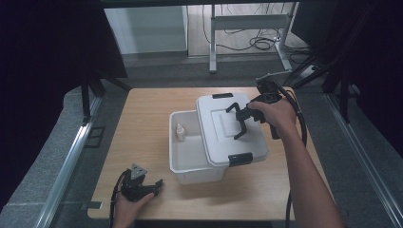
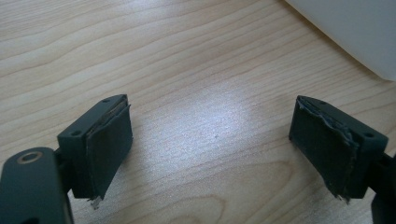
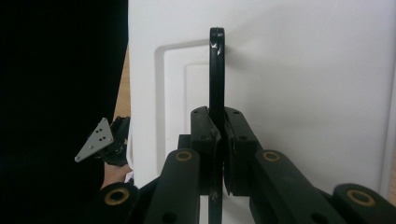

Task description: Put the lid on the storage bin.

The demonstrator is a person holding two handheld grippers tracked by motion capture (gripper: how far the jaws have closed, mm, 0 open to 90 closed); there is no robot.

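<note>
One white plastic lid (image 1: 223, 126) w/ a raised rectangular panel and black latches at both ends lies tilted across the right part of an open white bin (image 1: 190, 164) mid-table, its handle (image 3: 216, 70), a thin black bar, pinched edge-on by the right gripper (image 1: 241, 121), jaws clenched on it. Left gripper (image 1: 151, 186) rests on the wooden table (image 2: 187, 70) near the front-left edge, well apart from the bin, jaws spread wide w/ nothing between them. A small pale bottle (image 1: 180, 132) stands inside the bin by its left wall.

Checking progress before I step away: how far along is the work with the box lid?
Done: the right gripper has clamped the lid's black handle. In hand: the lid sits askew, covering part of the white box. Left: seating or removing it, I cannot tell. The left gripper rests open.
</note>
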